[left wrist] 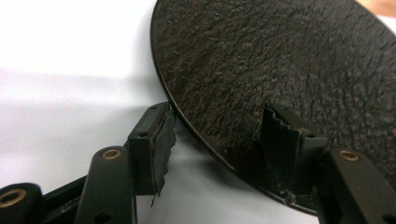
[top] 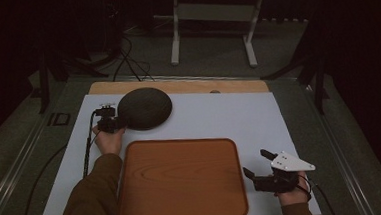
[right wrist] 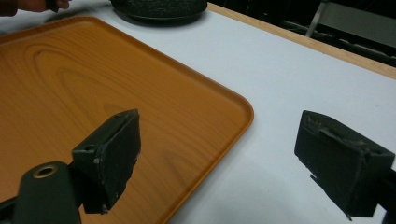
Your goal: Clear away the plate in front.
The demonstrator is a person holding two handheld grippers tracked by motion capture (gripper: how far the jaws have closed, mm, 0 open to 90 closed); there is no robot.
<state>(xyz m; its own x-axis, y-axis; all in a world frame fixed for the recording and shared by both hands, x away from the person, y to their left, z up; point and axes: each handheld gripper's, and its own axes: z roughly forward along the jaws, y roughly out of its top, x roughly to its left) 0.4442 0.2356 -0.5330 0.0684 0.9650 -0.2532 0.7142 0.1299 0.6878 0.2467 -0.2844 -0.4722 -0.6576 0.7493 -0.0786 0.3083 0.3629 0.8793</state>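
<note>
A dark, rough-textured round plate lies at the back left of the white table. My left gripper is at the plate's left rim. In the left gripper view it is open and straddles the rim of the plate: one finger is over the white surface, the other finger over the plate. A wooden tray lies at the front centre. My right gripper is open just right of the tray; it holds nothing and spans the corner of the tray.
A wooden strip runs along the table's far edge. Beyond it a white metal stand is on the floor, with cables to its left. My left gripper's cable trails down the table's left side.
</note>
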